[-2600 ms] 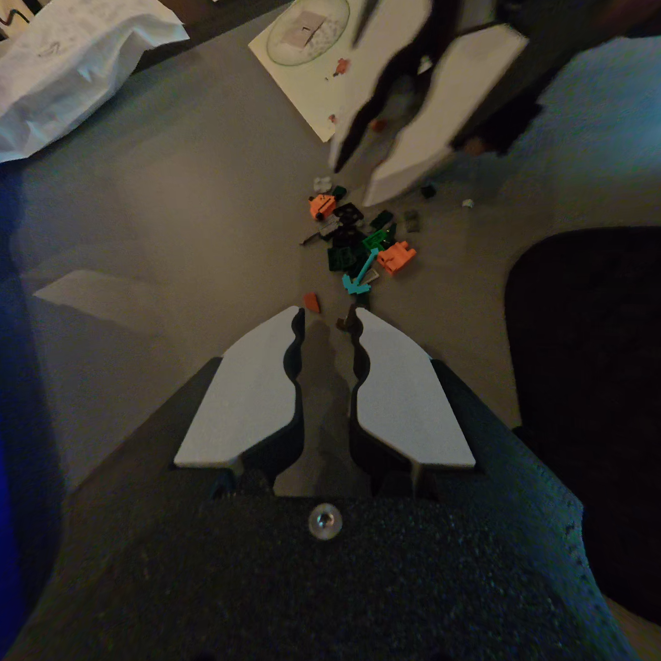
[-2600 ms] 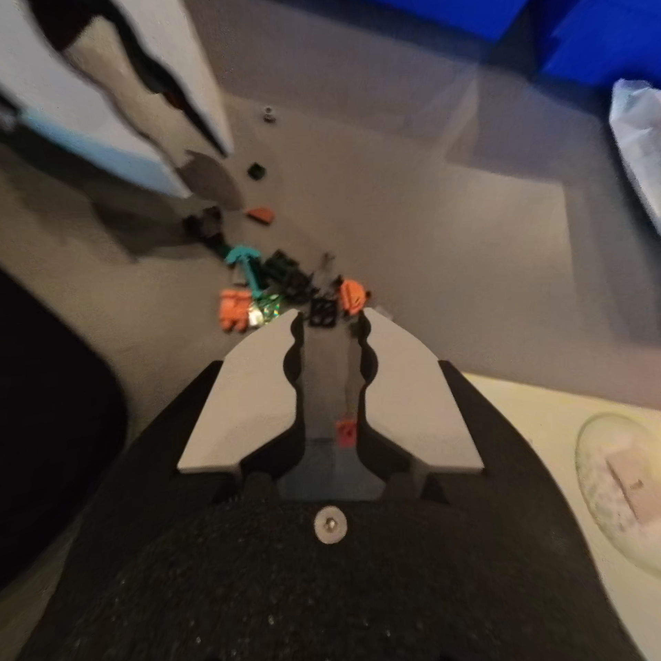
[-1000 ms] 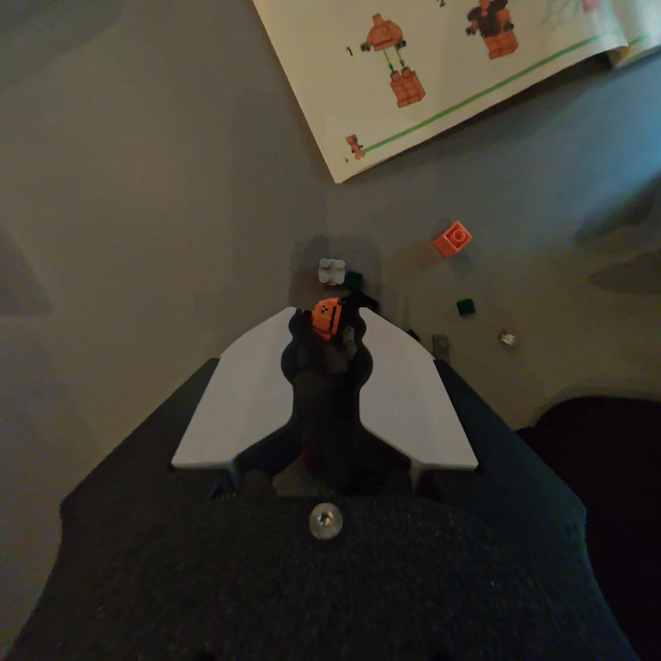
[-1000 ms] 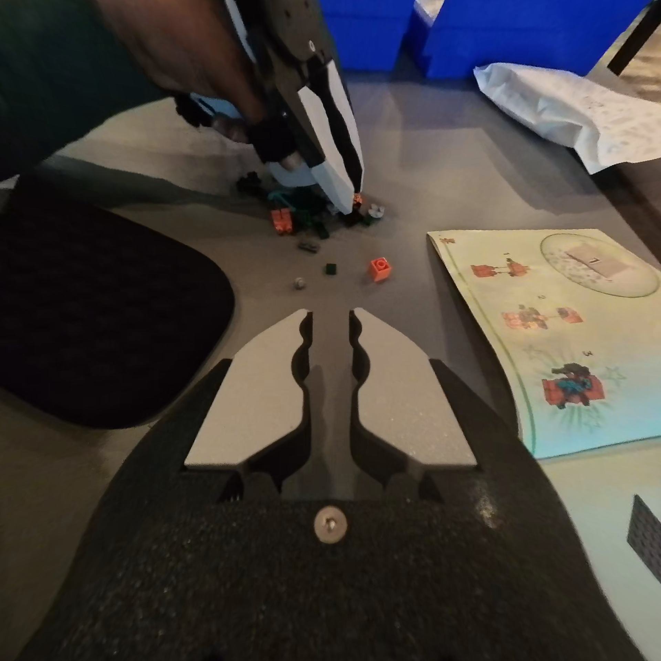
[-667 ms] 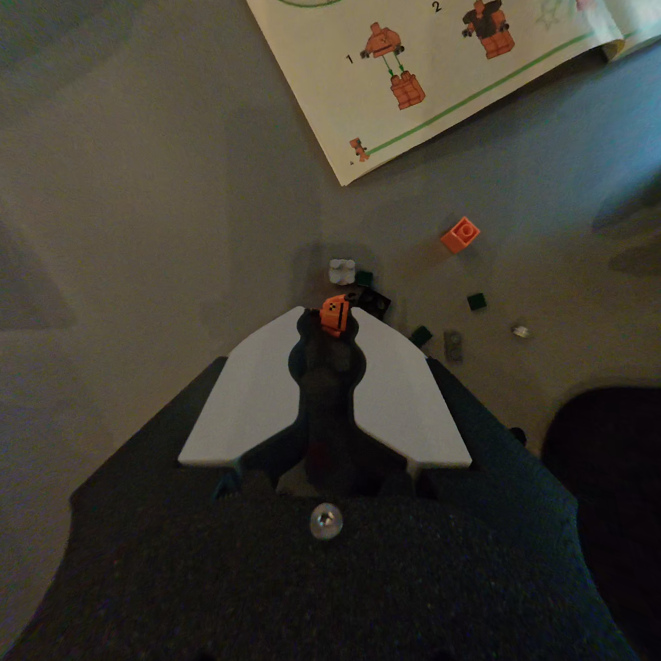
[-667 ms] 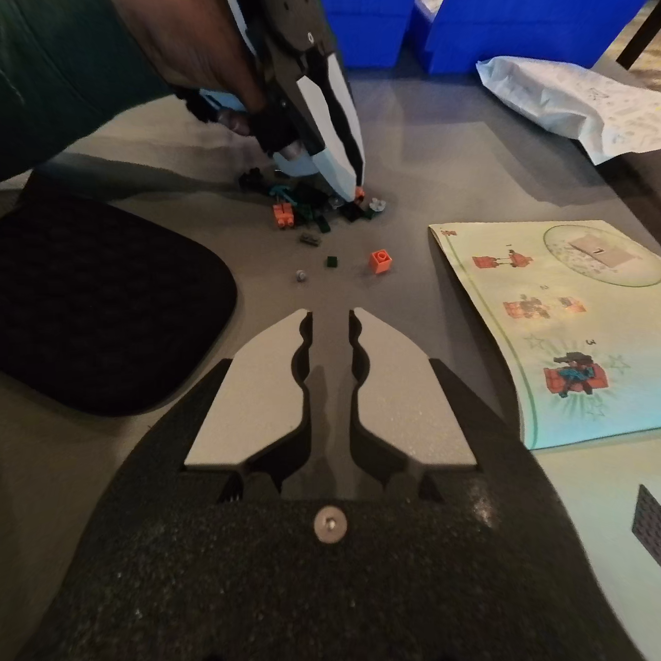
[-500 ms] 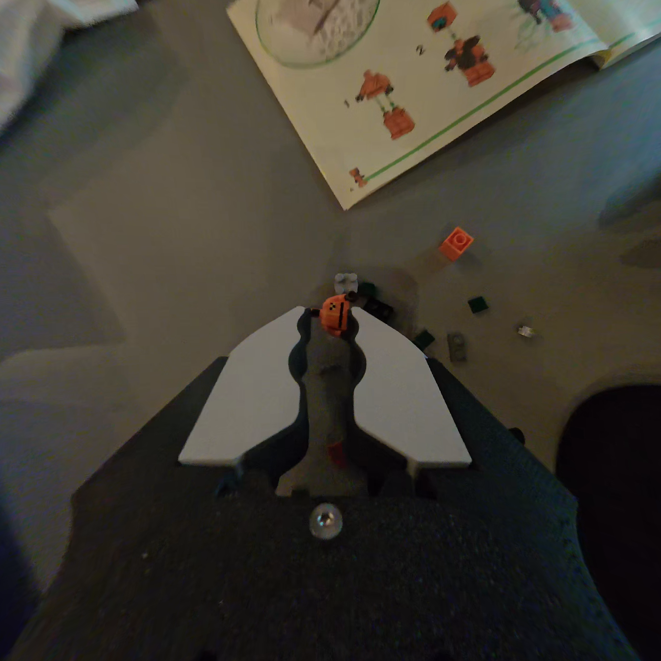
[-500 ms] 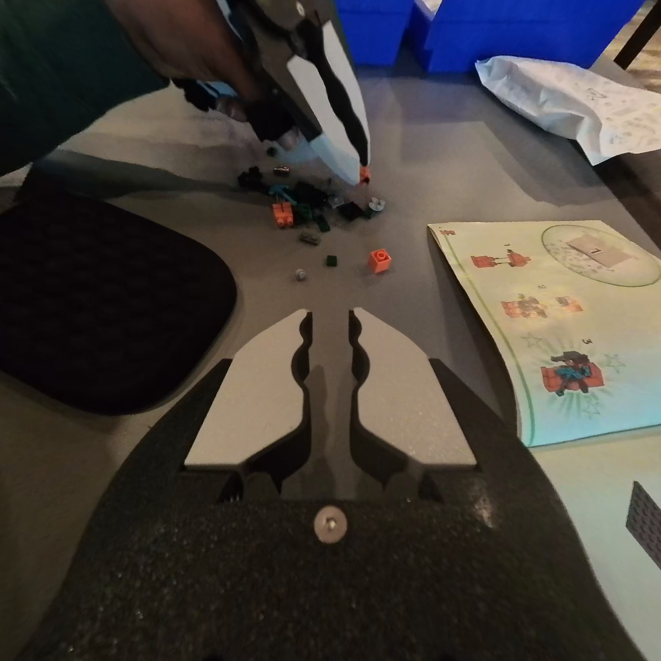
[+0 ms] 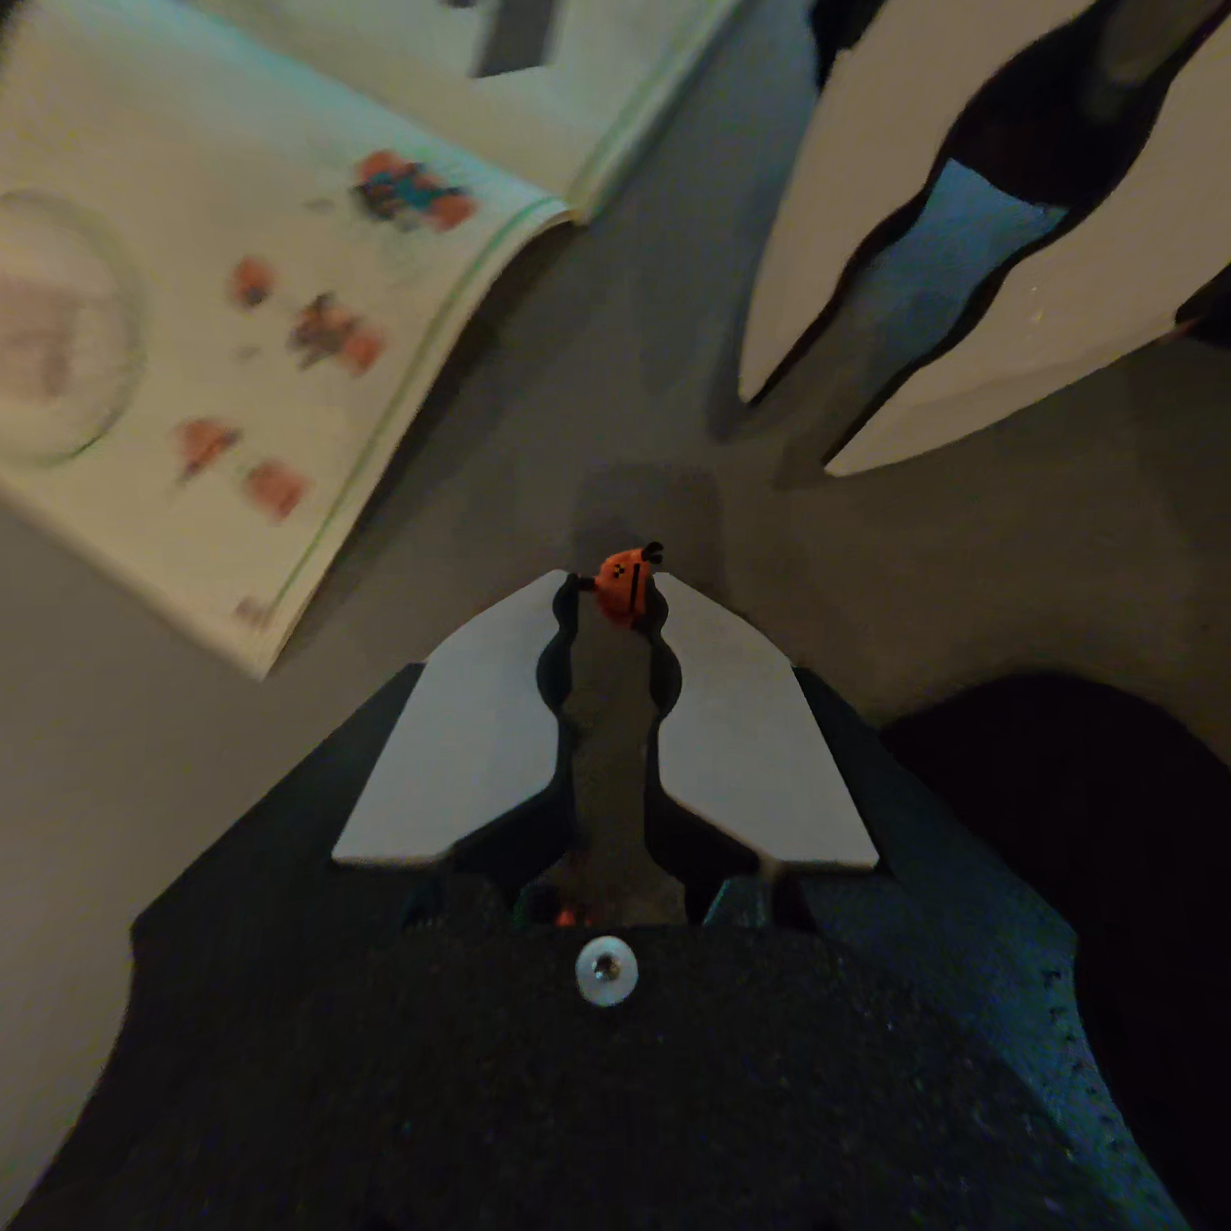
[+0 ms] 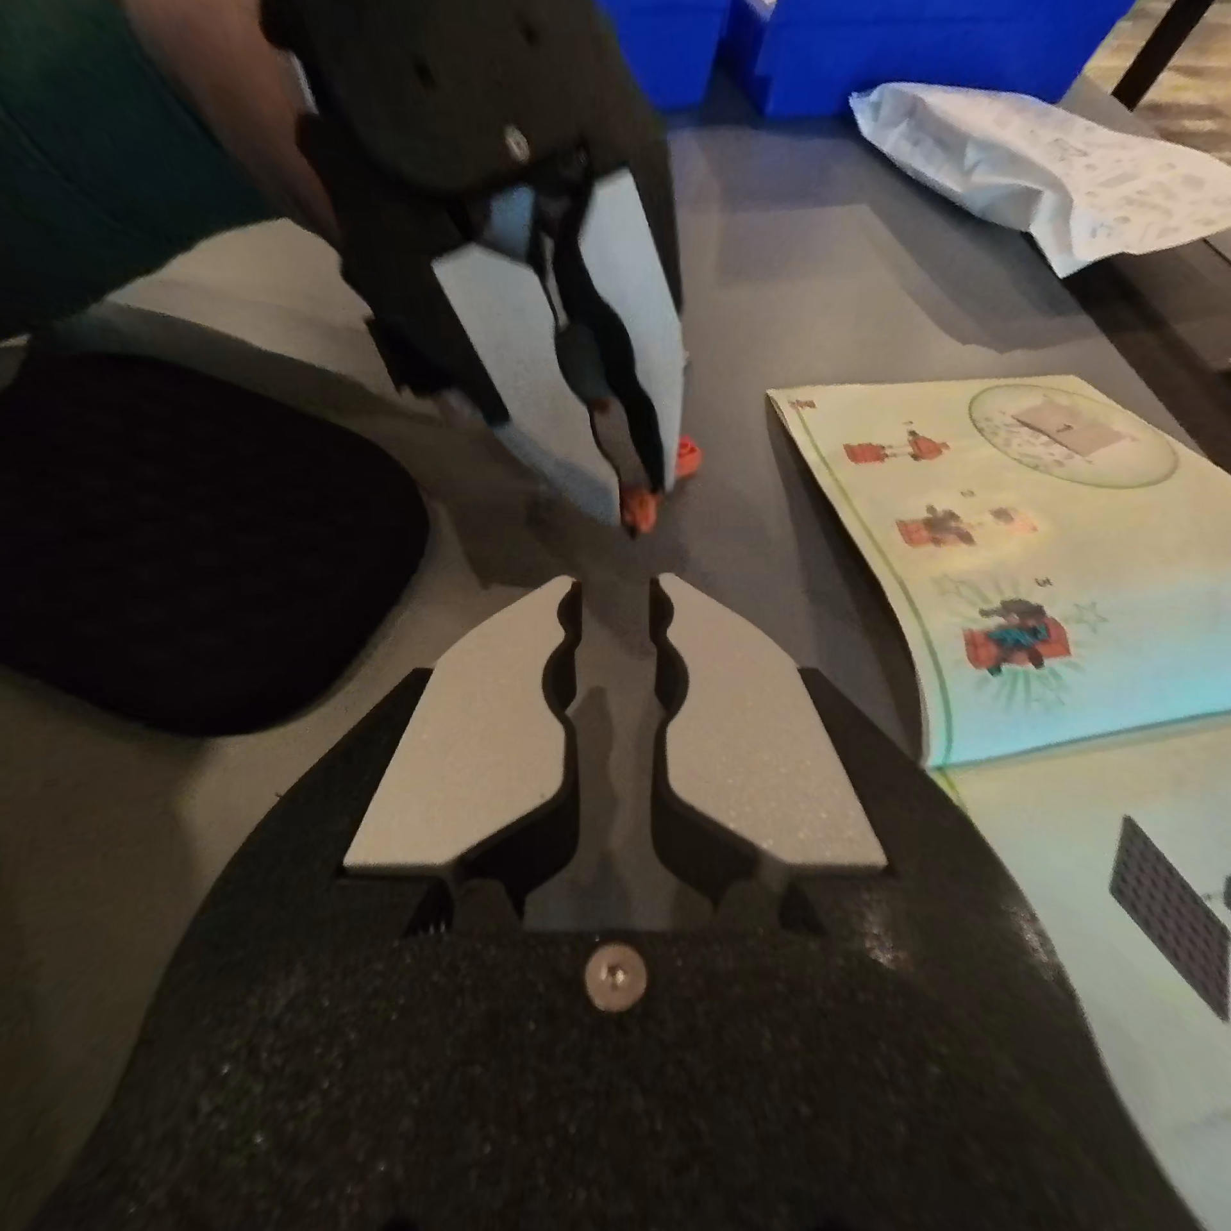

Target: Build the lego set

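Left gripper (image 9: 616, 586) carries the small orange plastic lego torso (image 9: 624, 584) toward the right gripper (image 9: 793, 433).

Left wrist view: loose bricks have gone from sight; the black-marked torso stays pinched at the tips above the grey table (image 9: 932, 566), near the paper instruction booklet (image 9: 220, 320).
Right wrist view: the torso (image 10: 639, 507) has come nearer; right gripper (image 10: 614, 586) spread, empty.

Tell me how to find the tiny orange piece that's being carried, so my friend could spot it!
Start at the open instruction booklet on the grey table. Just to its left, the left gripper points down with its white jaws pinched together. The small orange torso piece is squeezed at their very tips, lifted off the table, unlike the orange brick lying loose behind it.
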A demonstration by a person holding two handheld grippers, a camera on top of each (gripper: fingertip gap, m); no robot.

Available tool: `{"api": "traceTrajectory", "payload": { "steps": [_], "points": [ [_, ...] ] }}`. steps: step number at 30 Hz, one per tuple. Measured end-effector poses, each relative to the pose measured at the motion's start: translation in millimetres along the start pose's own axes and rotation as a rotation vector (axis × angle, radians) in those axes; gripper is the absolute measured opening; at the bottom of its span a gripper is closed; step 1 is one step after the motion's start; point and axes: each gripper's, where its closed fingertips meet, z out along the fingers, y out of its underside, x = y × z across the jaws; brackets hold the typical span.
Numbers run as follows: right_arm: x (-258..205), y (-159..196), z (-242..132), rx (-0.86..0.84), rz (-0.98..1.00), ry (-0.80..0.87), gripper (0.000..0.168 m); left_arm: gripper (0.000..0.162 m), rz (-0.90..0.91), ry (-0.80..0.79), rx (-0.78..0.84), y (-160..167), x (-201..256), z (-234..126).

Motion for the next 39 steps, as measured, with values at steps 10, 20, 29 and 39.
{"api": "traceTrajectory", "payload": {
  "steps": [10, 20, 29, 39],
  "points": [
    [14, 30, -32, -0.047, 0.038, 0.045, 0.019, 0.020, 0.186, 0.154, -0.040, -33, 28, 43],
    [30, 55, -65, -0.110, 0.053, 0.053, 0.019, 0.020, 0.257, 0.209, -0.028, -61, 64, 70],
    [37, 72, -91, -0.114, 0.095, 0.095, 0.019, 0.020, 0.250, 0.227, -0.022, -81, 70, 87],
    [34, 75, -95, -0.090, 0.116, 0.092, 0.018, 0.046, 0.160, 0.152, 0.083, -68, 56, 36]
  ]
}}
